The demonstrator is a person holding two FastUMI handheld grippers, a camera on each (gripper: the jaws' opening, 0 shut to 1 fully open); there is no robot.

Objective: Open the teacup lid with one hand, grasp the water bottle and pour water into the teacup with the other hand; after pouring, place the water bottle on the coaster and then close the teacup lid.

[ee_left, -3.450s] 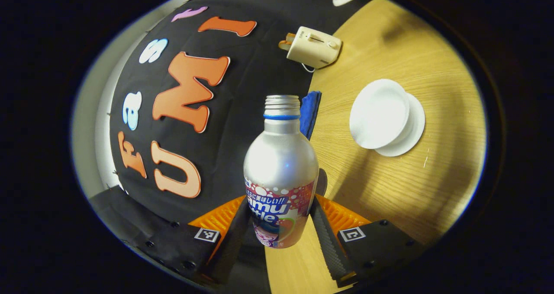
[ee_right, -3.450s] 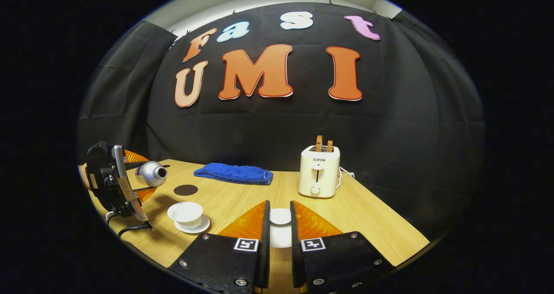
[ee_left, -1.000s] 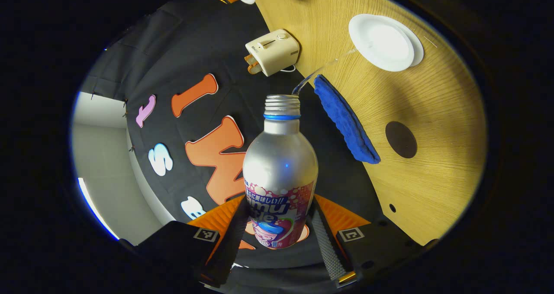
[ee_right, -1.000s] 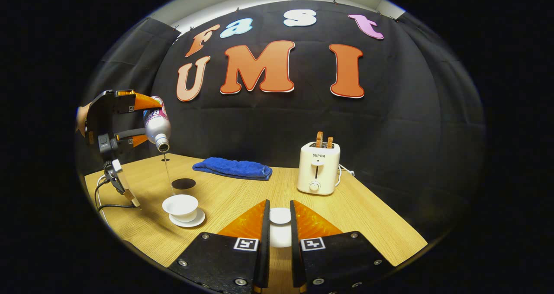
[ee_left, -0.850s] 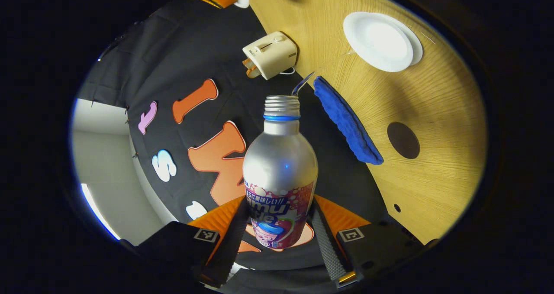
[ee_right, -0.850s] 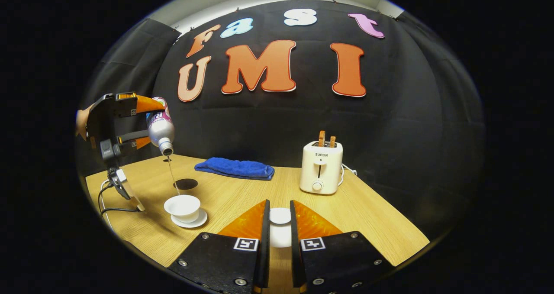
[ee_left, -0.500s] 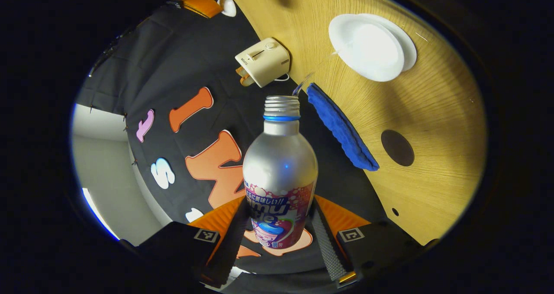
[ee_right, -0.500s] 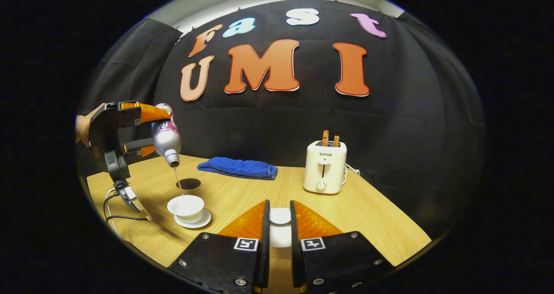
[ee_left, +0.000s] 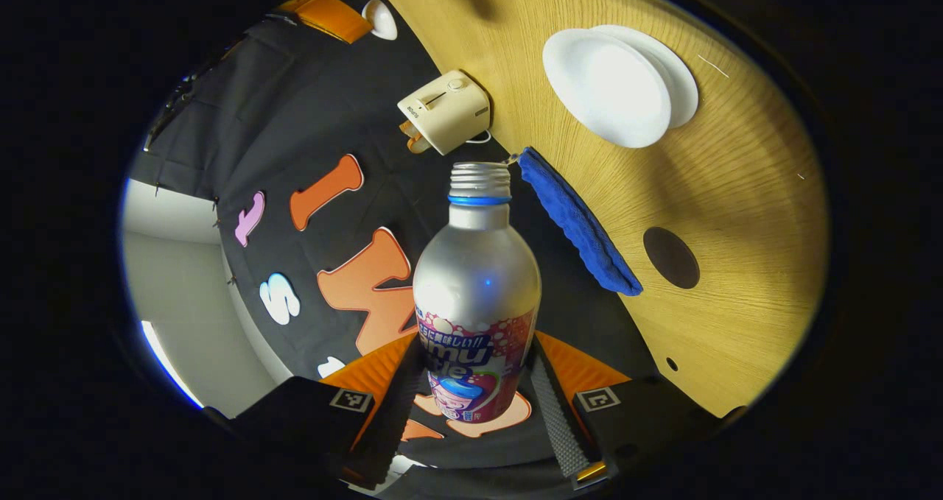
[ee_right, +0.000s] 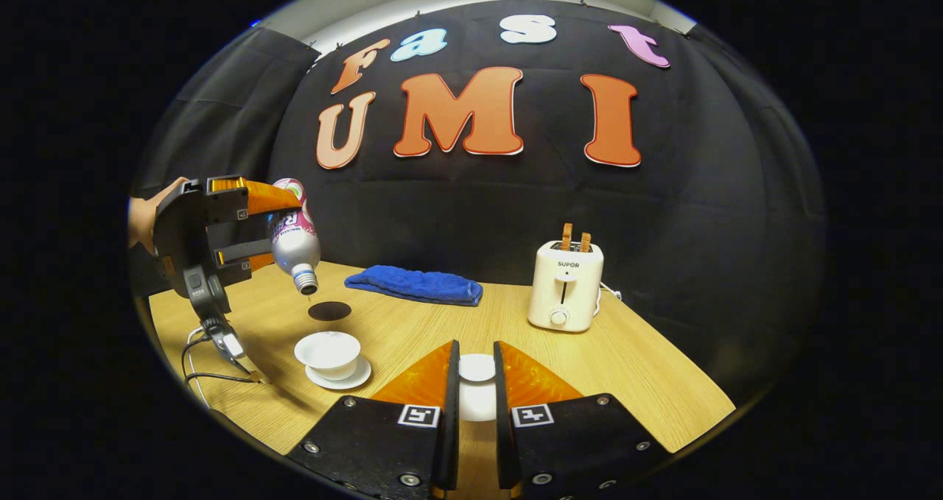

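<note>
My left gripper (ee_left: 477, 350) is shut on the silver water bottle (ee_left: 477, 279), low on its printed label. In the right gripper view the left gripper (ee_right: 282, 224) holds that bottle (ee_right: 293, 244) tipped mouth-down, above and slightly left of the white teacup (ee_right: 328, 353) on its saucer. Only a drop hangs below the mouth. The open teacup (ee_left: 605, 87) shows at the upper right of the left gripper view. The dark round coaster (ee_right: 329, 311) lies just behind the cup. My right gripper (ee_right: 477, 382) is shut on the white teacup lid (ee_right: 477, 367), held above the table.
A blue cloth (ee_right: 415, 284) lies at the back of the wooden table (ee_right: 648, 389). A cream toaster (ee_right: 566, 286) stands at the back right. A cable (ee_right: 210, 367) trails from the left gripper onto the table near the cup.
The water stream from the bottle into the teacup has stopped, leaving a drop. The bottle has drifted a little to the right. The right gripper still holds the lid.
</note>
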